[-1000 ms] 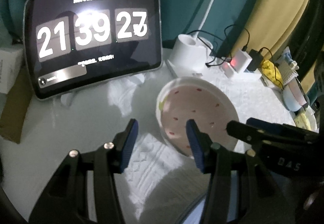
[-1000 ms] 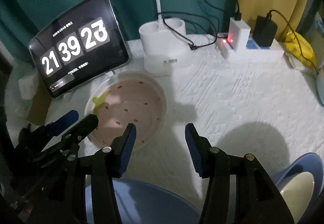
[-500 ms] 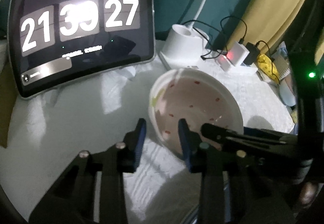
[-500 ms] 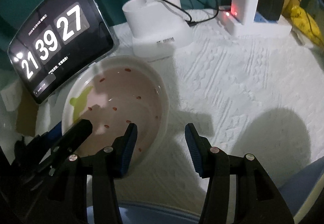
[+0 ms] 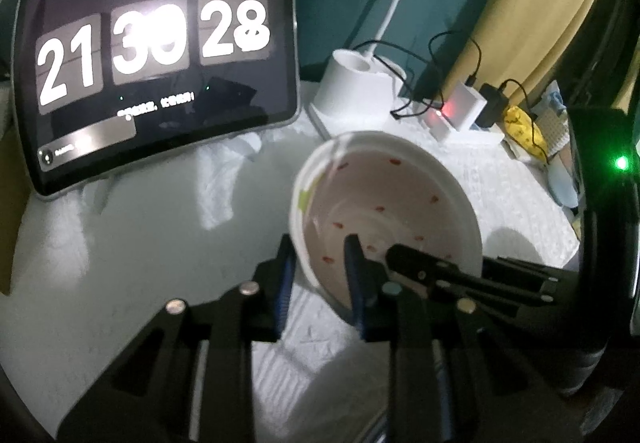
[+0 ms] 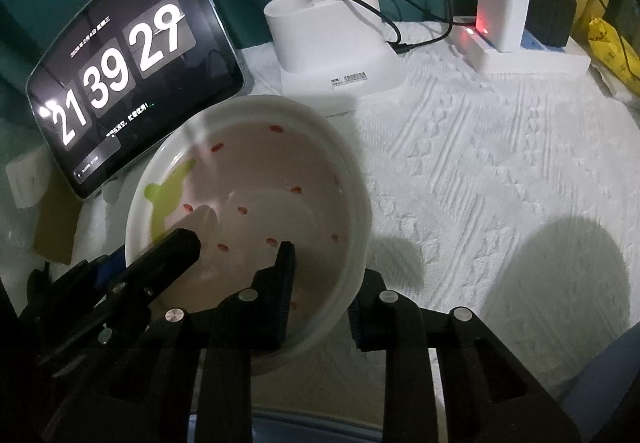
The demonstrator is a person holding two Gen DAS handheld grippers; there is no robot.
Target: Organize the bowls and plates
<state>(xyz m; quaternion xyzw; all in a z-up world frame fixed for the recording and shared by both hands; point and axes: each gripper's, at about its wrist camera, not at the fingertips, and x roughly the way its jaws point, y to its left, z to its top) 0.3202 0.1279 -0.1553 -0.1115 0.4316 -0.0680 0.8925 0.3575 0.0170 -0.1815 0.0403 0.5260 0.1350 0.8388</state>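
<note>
Both grippers closed onto bowl [image 6: 256,203] rim, contact blurred

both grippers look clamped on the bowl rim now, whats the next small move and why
Probably a short, level lift with both hands together. The left gripper and right gripper have just closed, each with one finger inside and one outside the rim of the pink bowl, which looks slightly tilted on the white cloth.

Glossy, smooth bowl [image 6: 256,203], probably ceramic; rough, embossed white cloth [image 6: 480,171]; glassy tablet [image 5: 156,55] screen.
</note>
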